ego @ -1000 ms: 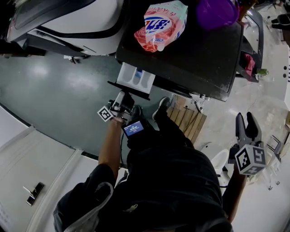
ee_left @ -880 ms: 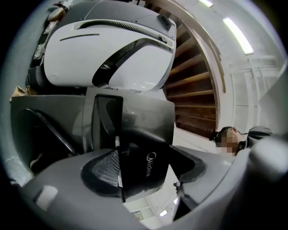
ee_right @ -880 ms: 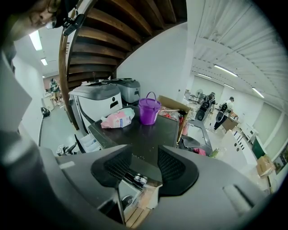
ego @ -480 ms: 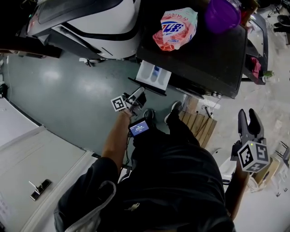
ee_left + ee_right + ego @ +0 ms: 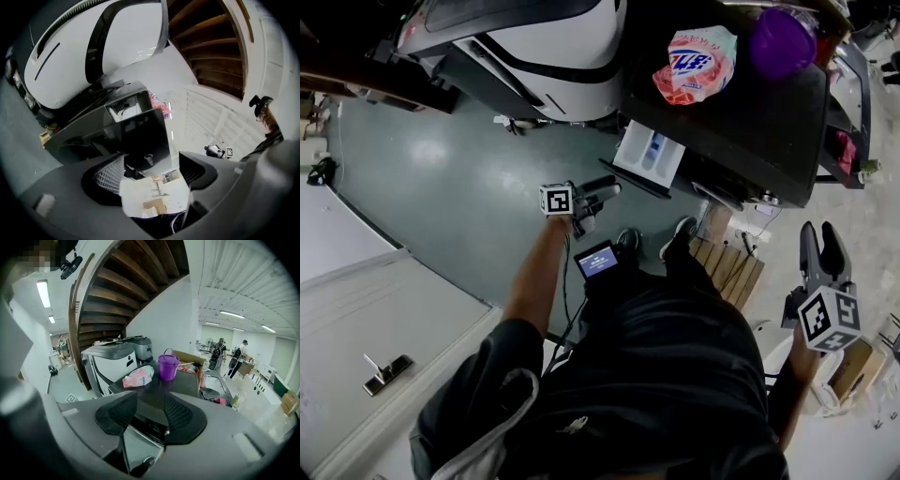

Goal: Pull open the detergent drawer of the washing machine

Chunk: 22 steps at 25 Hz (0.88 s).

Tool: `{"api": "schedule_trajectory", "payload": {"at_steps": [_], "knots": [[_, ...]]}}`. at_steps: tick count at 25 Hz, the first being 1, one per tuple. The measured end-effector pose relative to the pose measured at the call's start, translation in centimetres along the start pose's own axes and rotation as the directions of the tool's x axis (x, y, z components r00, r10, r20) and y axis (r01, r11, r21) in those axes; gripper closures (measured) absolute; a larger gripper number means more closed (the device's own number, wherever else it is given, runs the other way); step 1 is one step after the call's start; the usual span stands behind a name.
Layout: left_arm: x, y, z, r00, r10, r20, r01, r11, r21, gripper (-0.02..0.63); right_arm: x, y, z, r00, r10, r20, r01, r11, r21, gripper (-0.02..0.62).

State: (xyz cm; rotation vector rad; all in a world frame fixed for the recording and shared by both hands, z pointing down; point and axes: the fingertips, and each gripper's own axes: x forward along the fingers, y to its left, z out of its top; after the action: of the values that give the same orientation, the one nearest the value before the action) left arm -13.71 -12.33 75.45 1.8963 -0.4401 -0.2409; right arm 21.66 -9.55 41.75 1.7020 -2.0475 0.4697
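Black-topped washing machine (image 5: 741,122) stands at upper right in the head view. Its detergent drawer (image 5: 652,153) is pulled out, with the white compartments exposed.

Left arm: extended forward, forearm bare. The left gripper (image 5: 602,191) lies roughly level, tips aimed at the drawer front, near it but apart. Its jaws have just been opening and stand released, with nothing between them.

Right arm: held at the person's side. The right gripper (image 5: 821,239) is well apart from the machine, jaws released and empty.

Only the left gripper view shows the pale logo on the drawer's dark front panel (image 5: 146,136). The right gripper view shows from the side a purple bucket (image 5: 168,367) upright beside a pink detergent bag (image 5: 138,376) on the machine top. People (image 5: 241,355) stand far behind.
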Motion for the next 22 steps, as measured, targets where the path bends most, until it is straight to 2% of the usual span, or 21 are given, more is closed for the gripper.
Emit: {"api": "schedule_trajectory", "payload": {"at_steps": [4, 7, 10, 13, 15, 18, 22], "knots": [[-2.8, -2.0, 2.7, 0.998, 0.065, 0.02, -0.067, 0.994, 0.086, 0.201, 0.4, 1.9, 0.6, 0.999, 0.03, 0.027, -0.03, 1.0, 0.008, 0.43], [-4.4, -4.1, 5.7, 0.992, 0.1, 0.074, -0.111, 0.98, 0.166, 0.201, 0.7, 3.1, 1.3, 0.998, 0.047, 0.053, -0.047, 0.999, 0.012, 0.43], [-5.8, -7.0, 8.9, 0.987, 0.086, 0.137, -0.118, 0.961, 0.249, 0.201, 1.0, 3.9, 2.1, 0.995, 0.057, 0.08, -0.058, 0.998, 0.018, 0.43], [-6.6, -10.5, 11.1, 0.988, 0.051, 0.145, -0.098, 0.936, 0.338, 0.201, 0.9, 4.4, 2.5, 0.992, 0.06, 0.107, -0.064, 0.998, 0.028, 0.43], [-6.9, -12.9, 12.1, 0.99, 0.043, 0.133, -0.095, 0.905, 0.414, 0.201, 0.9, 4.5, 2.7, 0.991, 0.06, 0.124, -0.065, 0.997, 0.037, 0.43], [-7.5, -16.2, 13.3, 0.991, 0.05, 0.123, -0.108, 0.845, 0.524, 0.201, 0.5, 4.8, 2.6, 0.988, 0.056, 0.143, -0.064, 0.997, 0.053, 0.43], [-7.3, -19.6, 15.3, 0.983, 0.108, 0.151, -0.182, 0.725, 0.665, 0.201, -0.3, 4.3, 2.9, 0.984, 0.048, 0.174, -0.06, 0.996, 0.064, 0.43]]}}
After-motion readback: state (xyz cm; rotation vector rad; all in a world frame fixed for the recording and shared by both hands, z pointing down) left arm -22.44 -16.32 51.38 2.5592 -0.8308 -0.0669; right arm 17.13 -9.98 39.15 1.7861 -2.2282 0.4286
